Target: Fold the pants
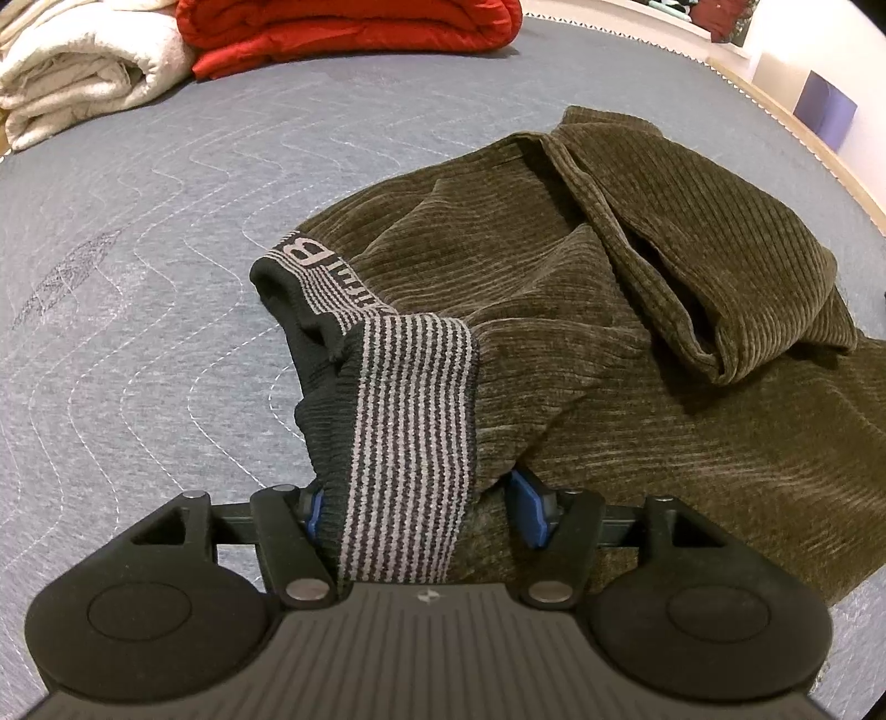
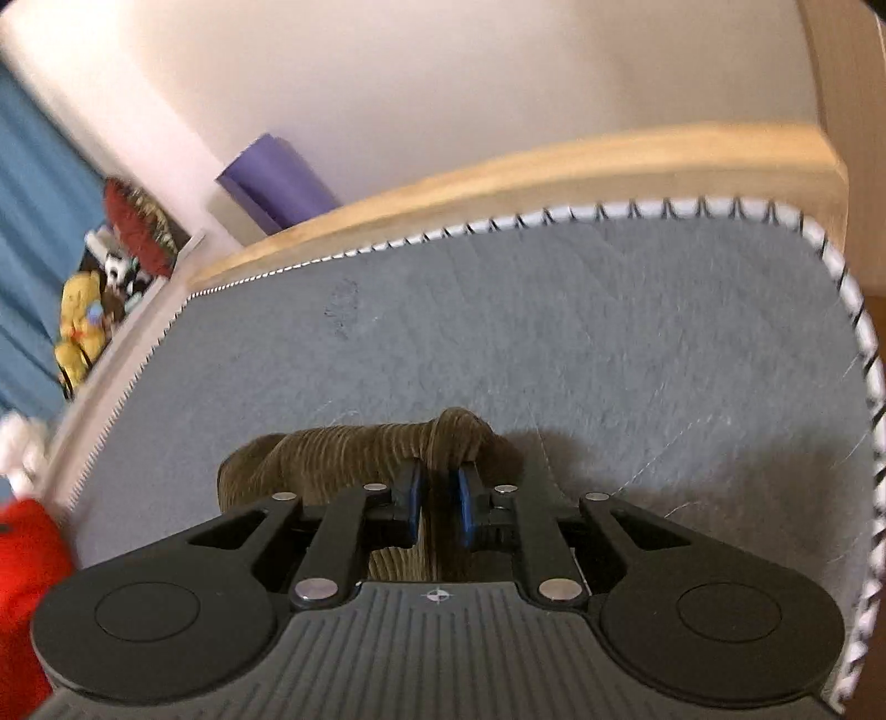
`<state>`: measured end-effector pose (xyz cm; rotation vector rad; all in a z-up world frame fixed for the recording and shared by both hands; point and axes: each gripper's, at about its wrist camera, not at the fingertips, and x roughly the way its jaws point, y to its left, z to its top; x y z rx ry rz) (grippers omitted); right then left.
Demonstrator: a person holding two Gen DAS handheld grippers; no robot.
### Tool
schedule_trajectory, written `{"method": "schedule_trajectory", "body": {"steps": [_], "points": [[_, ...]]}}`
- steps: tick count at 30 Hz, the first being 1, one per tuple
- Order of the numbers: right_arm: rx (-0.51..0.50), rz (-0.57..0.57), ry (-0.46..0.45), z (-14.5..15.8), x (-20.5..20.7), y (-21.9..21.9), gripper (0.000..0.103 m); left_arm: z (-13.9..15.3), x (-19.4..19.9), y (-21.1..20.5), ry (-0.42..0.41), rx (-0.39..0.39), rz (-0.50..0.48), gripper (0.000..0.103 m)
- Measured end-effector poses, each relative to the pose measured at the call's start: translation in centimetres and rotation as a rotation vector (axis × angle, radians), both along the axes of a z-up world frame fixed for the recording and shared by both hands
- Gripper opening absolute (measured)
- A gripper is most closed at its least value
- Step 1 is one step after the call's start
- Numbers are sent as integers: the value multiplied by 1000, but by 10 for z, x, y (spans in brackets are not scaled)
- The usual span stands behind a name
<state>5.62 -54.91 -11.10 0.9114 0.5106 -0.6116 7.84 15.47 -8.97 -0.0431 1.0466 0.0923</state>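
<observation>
- The olive corduroy pants (image 1: 581, 310) lie bunched on the grey quilted mat (image 1: 166, 232), below the red blanket (image 1: 354, 27); long axis unclear.
- Their striped waistband (image 1: 410, 437) points into the left gripper (image 1: 421, 498), whose jaws stand apart around it.
- The right gripper (image 2: 440, 498) pinches a corduroy fold (image 2: 454, 437).

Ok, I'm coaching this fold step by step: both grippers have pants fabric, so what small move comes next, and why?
Probably draw the right gripper, whose jaws pinch a bunched fold of the pants, out over the bare mat to pull the cloth flat. The pants lie crumpled, and the left gripper has the waistband between its jaws.
</observation>
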Motion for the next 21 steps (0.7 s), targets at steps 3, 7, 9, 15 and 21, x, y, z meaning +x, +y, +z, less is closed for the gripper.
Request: {"method": "schedule_trajectory", "body": {"steps": [3, 7, 9, 15, 21], "points": [[135, 49, -67, -22, 10, -25, 52, -2, 2, -1, 2, 3, -3, 69], [260, 85, -164, -49, 22, -50, 58, -2, 3, 0, 4, 3, -4, 70], [356, 119, -201, -62, 28, -56, 59, -3, 3, -1, 3, 1, -2, 70], [321, 166, -246, -56, 37, -53, 18, -2, 2, -1, 3, 2, 0, 70], [-140, 114, -495, 25, 10, -22, 13, -3, 3, 0, 2, -1, -1, 70]]}}
